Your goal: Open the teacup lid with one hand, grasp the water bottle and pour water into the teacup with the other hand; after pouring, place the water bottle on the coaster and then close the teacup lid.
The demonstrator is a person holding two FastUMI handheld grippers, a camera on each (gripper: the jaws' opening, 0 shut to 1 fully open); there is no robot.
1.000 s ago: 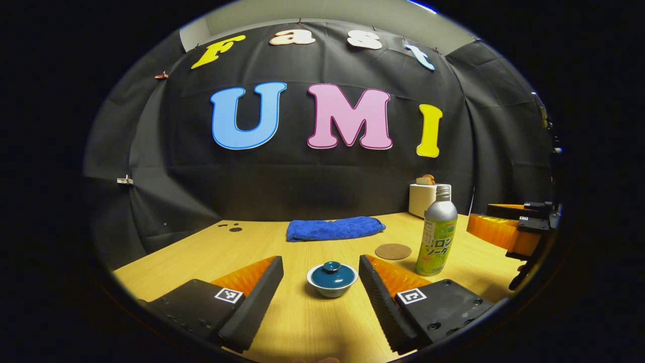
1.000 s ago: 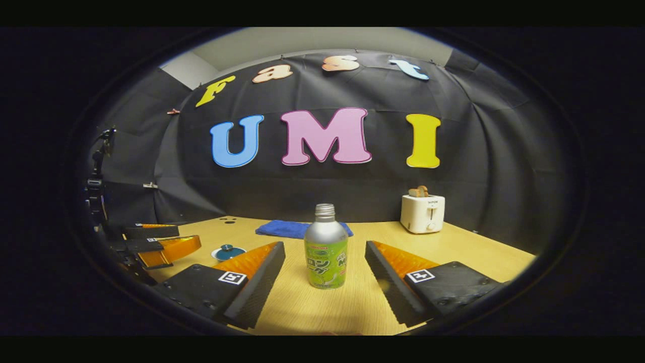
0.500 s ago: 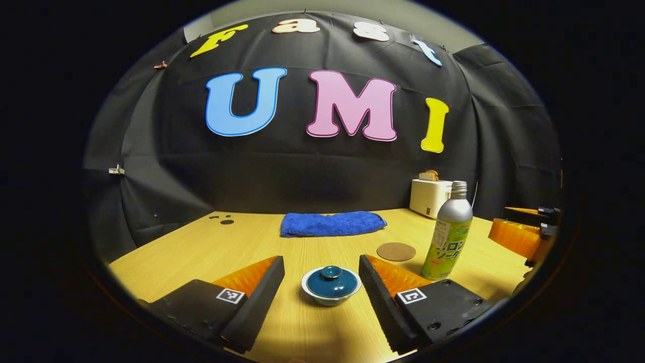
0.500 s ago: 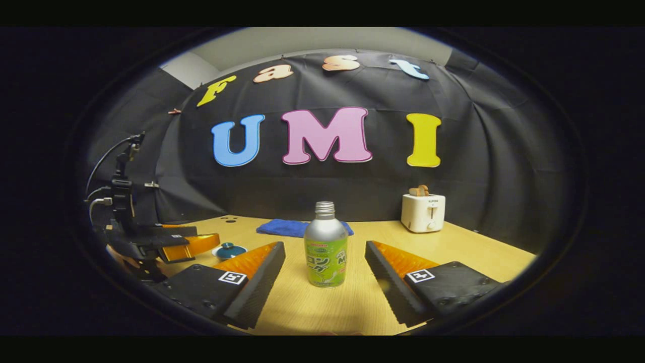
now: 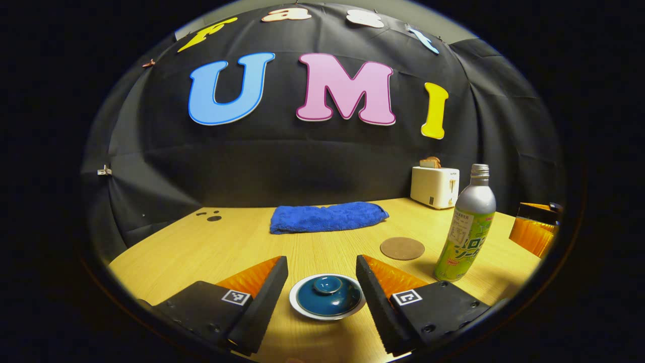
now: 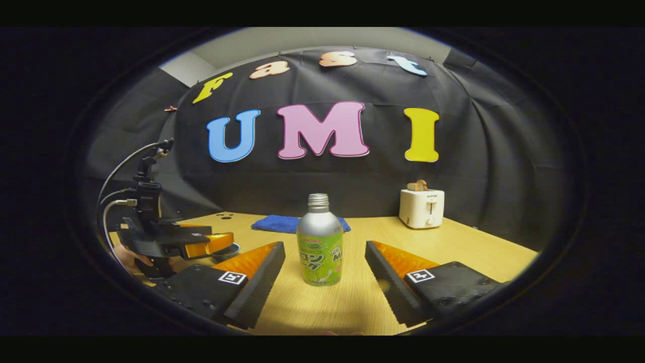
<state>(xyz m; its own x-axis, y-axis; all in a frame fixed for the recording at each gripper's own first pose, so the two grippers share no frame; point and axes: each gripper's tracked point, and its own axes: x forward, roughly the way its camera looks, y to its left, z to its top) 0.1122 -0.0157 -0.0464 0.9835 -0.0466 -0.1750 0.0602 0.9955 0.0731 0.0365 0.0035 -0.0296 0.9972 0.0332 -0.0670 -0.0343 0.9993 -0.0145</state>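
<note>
A white teacup with a dark teal lid and knob sits on the table, right between the open fingers of my left gripper, untouched. A silver bottle with a green label stands upright to its right, uncapped. In the right gripper view the bottle stands just ahead of my open right gripper, centred between the fingers but apart from them. A round brown coaster lies behind the cup, left of the bottle. The left gripper appears at the left of the right gripper view, over the cup.
A folded blue towel lies at the back of the wooden table. A white toaster with bread stands at the back right. A hand holds the left gripper. Cables rise from it.
My left gripper has moved forward and down, so the cup now lies between its fingers. The right gripper has edged closer to the bottle.
</note>
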